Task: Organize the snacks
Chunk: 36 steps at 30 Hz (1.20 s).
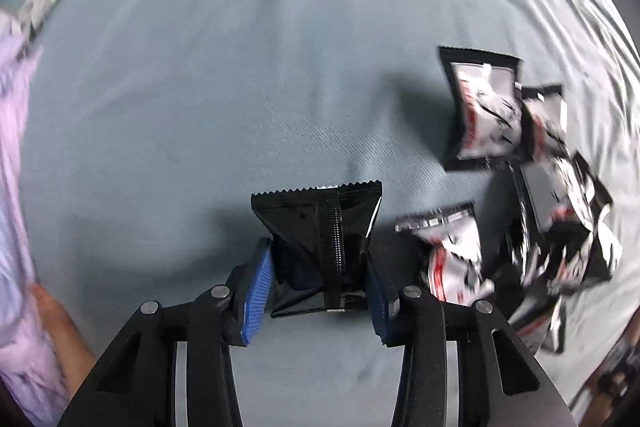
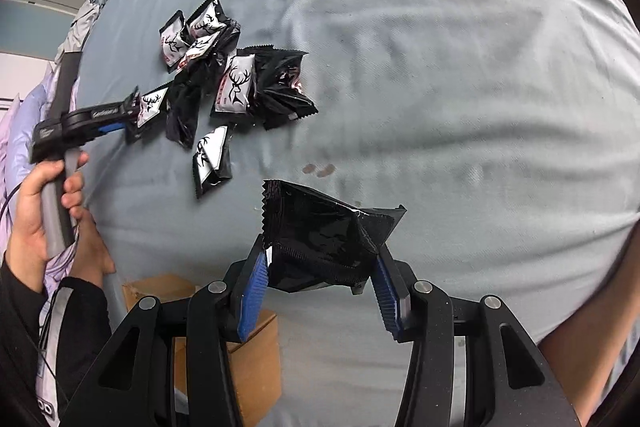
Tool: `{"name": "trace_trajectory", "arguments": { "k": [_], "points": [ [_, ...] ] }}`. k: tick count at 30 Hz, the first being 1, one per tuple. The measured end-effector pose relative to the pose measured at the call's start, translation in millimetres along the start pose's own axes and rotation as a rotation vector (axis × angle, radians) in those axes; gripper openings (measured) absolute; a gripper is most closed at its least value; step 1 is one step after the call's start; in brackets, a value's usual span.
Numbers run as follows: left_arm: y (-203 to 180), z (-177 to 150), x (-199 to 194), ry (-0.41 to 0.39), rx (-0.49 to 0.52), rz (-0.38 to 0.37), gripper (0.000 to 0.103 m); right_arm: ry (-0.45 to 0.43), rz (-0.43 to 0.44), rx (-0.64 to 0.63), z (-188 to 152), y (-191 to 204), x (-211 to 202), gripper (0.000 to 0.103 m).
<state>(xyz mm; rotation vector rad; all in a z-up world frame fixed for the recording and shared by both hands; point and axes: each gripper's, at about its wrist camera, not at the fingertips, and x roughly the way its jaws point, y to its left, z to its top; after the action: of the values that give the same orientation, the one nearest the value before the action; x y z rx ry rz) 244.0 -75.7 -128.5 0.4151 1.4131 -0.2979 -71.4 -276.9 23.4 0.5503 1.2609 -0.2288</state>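
Fingers of the left gripper (image 1: 320, 279) are clamped on a black snack packet (image 1: 320, 243), their blue pads pressing its lower sides so the foil crumples inward; its serrated top edge points away from the camera and its back seam faces up. Under it lies the pale blue bed sheet (image 1: 240, 67). To the right of that packet lies a loose pile of snack packets (image 1: 540, 195), black with white panels and red print, some overlapping, blurred at the far side.

In the right wrist view, the right gripper (image 2: 320, 287) likewise has its fingers closed on a second black packet (image 2: 324, 227), held crumpled with its zigzag edge toward the left. Beyond it, the pile (image 2: 224, 75) sits on the sheet, the white panels showing a black deer-head mark. At the left edge a hand (image 2: 44, 211) grips the grey handle of the left gripper, whose tip holds a packet at the pile's near-left side. A cardboard box (image 2: 252, 359) shows beside the bed's edge, below the right fingers.
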Motion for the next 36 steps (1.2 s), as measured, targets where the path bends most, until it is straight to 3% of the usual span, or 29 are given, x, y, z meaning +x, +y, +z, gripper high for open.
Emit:
{"name": "trace_trajectory", "arguments": {
  "k": [8,11,14,18,24,28,31,33,36],
  "points": [
    [23,-54,-81,-0.086,0.137,-0.001,0.03,-0.017,-0.07,-0.059,-7,21,-6,0.047],
    [17,-99,-115,-0.082,0.201,-0.015,0.03,-0.054,-0.097,-0.1,-13,37,-22,0.047],
    [11,-135,-148,-0.056,0.278,-0.084,0.029,-0.09,-0.084,-0.128,-23,53,-46,0.047],
    [-10,-207,-186,-0.034,0.396,-0.221,0.03,-0.127,-0.114,-0.176,-41,72,-70,0.047],
    [-55,-270,-183,-0.024,0.524,-0.248,0.03,-0.076,-0.149,-0.221,-72,89,-78,0.047],
    [-61,-267,-158,0.016,0.52,-0.178,0.03,-0.092,-0.122,-0.215,-83,94,-100,0.047],
    [-60,-255,-151,0.042,0.463,-0.206,0.034,-0.094,-0.043,-0.15,-93,90,-117,0.047],
    [-60,-257,-152,0.041,0.472,-0.203,0.052,-0.061,-0.013,-0.117,-102,87,-118,0.047],
    [-62,-254,-154,0.021,0.505,-0.192,0.069,0.019,-0.068,-0.132,-115,93,-102,0.047]
  ]
}}
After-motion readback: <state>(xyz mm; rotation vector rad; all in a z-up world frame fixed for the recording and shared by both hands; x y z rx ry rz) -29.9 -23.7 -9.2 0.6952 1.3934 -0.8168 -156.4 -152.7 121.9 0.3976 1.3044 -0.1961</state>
